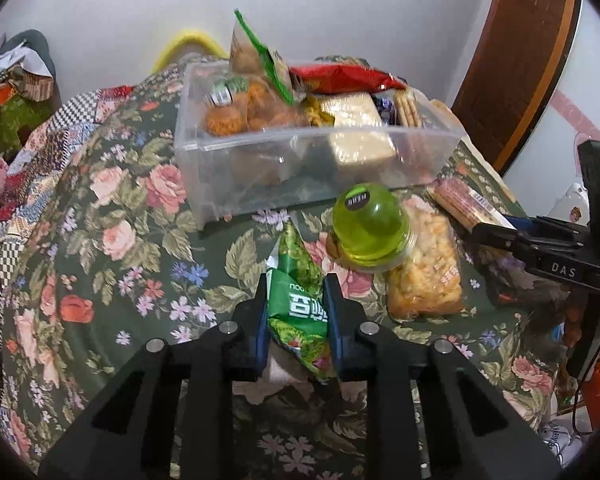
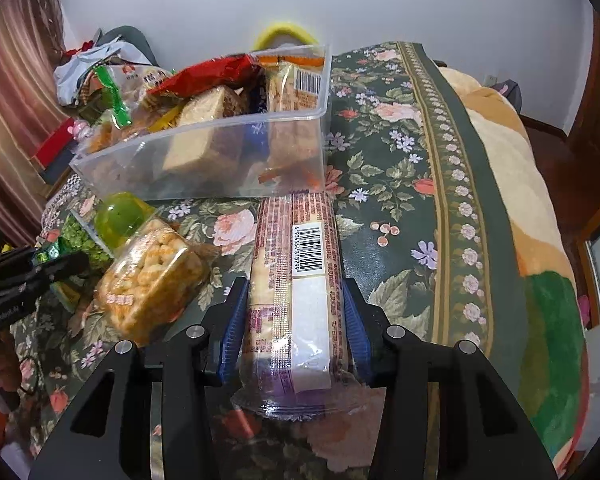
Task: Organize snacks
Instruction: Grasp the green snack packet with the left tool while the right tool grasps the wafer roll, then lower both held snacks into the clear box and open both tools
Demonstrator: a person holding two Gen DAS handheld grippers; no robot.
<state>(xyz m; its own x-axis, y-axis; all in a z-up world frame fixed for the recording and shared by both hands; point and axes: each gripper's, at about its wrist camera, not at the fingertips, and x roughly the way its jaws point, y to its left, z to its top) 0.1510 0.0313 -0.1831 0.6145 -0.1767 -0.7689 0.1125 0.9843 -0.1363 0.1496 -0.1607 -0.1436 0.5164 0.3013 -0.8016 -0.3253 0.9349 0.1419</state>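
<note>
A green snack packet point(image 1: 300, 308) lies on the floral cloth, and my left gripper point(image 1: 299, 282) is shut on it, its blue pads pressing both sides. In the right wrist view a long cracker sleeve point(image 2: 300, 248) with a barcode lies lengthwise between the blue pads of my right gripper point(image 2: 295, 286), which touch its two sides. A clear plastic bin point(image 1: 260, 144) holding several snacks stands just beyond both grippers. The right gripper point(image 1: 496, 232) also shows at the right edge of the left wrist view, on the sleeve's end point(image 1: 456, 200).
A green jelly cup point(image 1: 370, 228) leans on a clear bag of puffed snacks point(image 1: 424, 276) between the two grippers. Piled fabrics point(image 1: 12, 92) lie on the left. A plush blanket point(image 2: 520, 184) lies at the right, and a brown door point(image 1: 516, 60) stands behind.
</note>
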